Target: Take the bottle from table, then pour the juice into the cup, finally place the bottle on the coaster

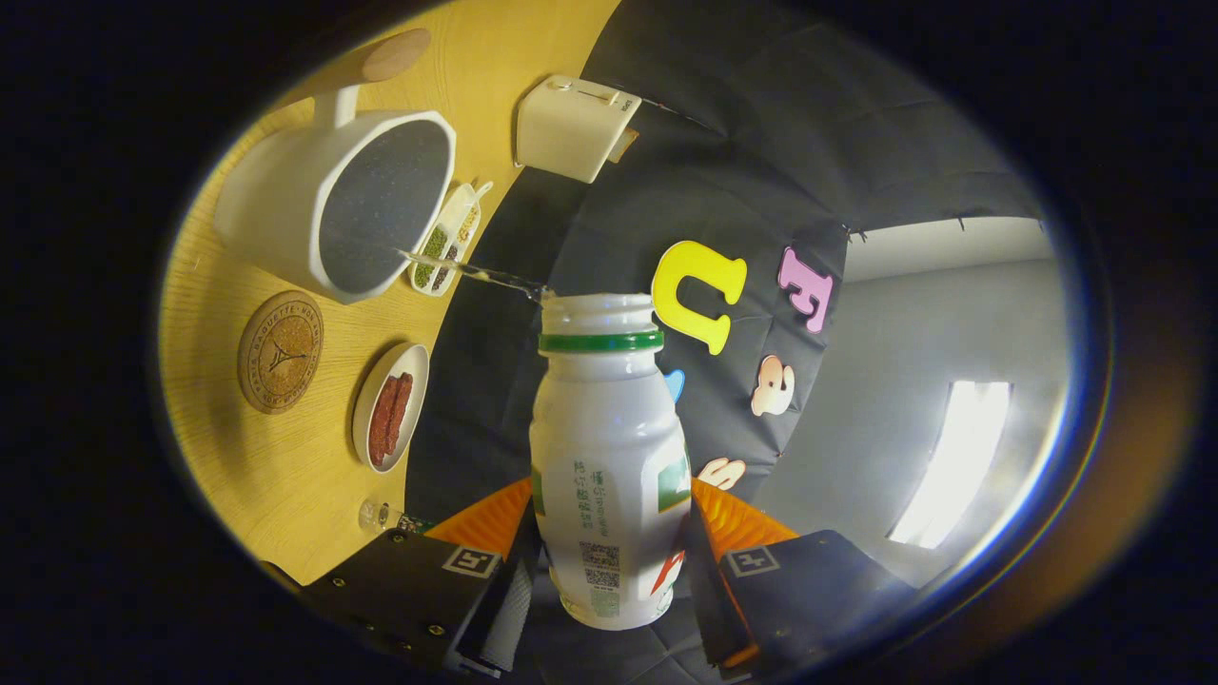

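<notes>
My gripper [609, 561] is shut on a white plastic bottle [607, 457] with a green neck ring and no cap, both fingers pressing its lower body. The whole view is rolled sideways, so the bottle is tipped toward the table. A thin clear stream [466, 270] runs from the bottle's mouth into the white cup [333, 205], a large angular mug with a dark inside and a handle. Beside the cup on the wooden table [285, 476] lies the round cork coaster [280, 351], bare, with a printed emblem.
A small white plate [388, 407] holding reddish-brown strips lies near the coaster. A narrow divided tray [445, 240] of green and brown bits sits past the cup. A cream toaster-like box [574, 127] stands by the black cloth wall. A small glass item [373, 515] lies near the fingers.
</notes>
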A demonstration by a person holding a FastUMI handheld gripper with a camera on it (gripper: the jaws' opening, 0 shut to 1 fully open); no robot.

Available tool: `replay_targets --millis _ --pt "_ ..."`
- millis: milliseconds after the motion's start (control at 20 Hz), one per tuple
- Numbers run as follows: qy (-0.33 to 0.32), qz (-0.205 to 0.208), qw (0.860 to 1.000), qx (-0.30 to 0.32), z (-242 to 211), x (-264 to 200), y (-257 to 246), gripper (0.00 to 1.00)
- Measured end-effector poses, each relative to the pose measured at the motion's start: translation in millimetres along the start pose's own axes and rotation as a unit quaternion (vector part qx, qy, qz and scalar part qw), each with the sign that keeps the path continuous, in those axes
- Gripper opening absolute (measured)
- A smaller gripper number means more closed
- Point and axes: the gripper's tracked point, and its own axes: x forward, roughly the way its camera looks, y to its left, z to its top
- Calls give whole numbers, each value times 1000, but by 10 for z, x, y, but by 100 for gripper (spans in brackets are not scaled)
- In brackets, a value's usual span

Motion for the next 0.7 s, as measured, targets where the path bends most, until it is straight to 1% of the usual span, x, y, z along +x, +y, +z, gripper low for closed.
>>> replay_targets --millis 700 --pt "-37 -11 997 -63 215 21 -31 71"
